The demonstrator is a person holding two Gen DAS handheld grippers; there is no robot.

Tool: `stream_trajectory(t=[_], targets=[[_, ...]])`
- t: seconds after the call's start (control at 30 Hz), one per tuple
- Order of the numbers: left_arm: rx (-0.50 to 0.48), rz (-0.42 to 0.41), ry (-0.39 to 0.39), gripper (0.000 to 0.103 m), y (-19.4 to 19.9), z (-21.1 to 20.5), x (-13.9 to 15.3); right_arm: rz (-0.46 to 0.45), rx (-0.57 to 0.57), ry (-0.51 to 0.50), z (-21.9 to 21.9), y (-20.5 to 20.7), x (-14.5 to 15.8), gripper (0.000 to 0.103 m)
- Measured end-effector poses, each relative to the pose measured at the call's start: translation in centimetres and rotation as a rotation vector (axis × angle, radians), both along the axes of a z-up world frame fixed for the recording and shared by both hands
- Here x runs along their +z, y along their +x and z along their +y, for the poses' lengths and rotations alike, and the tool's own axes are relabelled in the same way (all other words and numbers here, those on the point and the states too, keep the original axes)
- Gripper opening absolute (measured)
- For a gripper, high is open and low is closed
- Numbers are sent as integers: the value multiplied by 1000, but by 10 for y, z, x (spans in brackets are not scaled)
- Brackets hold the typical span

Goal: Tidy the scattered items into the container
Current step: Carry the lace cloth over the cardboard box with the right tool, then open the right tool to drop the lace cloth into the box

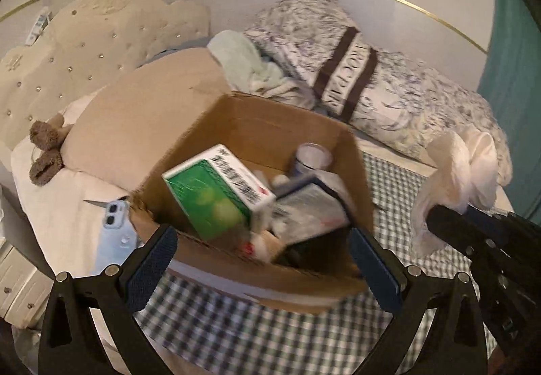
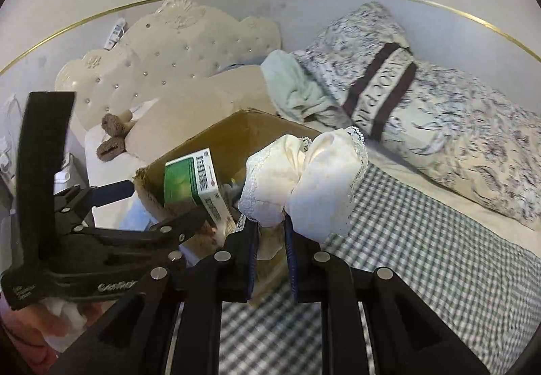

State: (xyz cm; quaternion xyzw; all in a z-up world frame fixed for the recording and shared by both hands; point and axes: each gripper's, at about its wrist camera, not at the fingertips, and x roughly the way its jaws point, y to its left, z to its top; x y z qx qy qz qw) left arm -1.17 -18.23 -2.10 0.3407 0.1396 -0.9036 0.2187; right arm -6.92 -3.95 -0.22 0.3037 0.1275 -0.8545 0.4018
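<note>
An open cardboard box (image 1: 270, 124) stands on the bed; it also shows in the right wrist view (image 2: 216, 135). A green and white carton (image 1: 216, 192) lies tilted in it, blurred, on top of other items; it also shows in the right wrist view (image 2: 192, 179). My left gripper (image 1: 263, 260) is open and empty at the box's near rim. My right gripper (image 2: 270, 233) is shut on a bunched white lace-edged cloth (image 2: 304, 179), held to the right of the box. The cloth also shows in the left wrist view (image 1: 456, 179).
A light blue phone (image 1: 113, 233) lies left of the box beside a grey blade tip (image 1: 94, 204). Checked sheet (image 1: 257, 334), beige pillow (image 1: 135, 124), patterned duvet (image 1: 389, 80), mint towel (image 1: 243, 60), brown plush toy (image 1: 45, 148) and tufted headboard (image 1: 84, 47) surround it.
</note>
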Motion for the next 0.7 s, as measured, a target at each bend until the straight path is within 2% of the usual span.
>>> stream_trajectory(t=[0.17, 0.2, 0.23, 0.27, 0.3, 0.33, 0.53, 0.7], targets=[[30, -16, -9, 103, -9, -24, -8, -41, 8, -2, -41, -34, -14, 16], [35, -18, -7, 103, -10, -29, -11, -42, 5, -7, -45, -39, -16, 24], [35, -19, -3, 103, -11, -32, -13, -47, 1, -22, -51, -45, -17, 44], [33, -20, 3, 103, -12, -35, -16, -48, -9, -36, -53, -49, -18, 57], [34, -22, 6, 103, -13, -37, -17, -47, -30, -53, -53, -52, -18, 78], [35, -24, 8, 103, -14, -38, -20, -38, -58, -77, -52, -56, -17, 83], [13, -10, 7, 103, -14, -28, -23, -9, -113, -119, -29, -58, -13, 84], [-17, 24, -4, 103, -7, -7, -11, 41, -210, -130, 15, -49, -5, 88]])
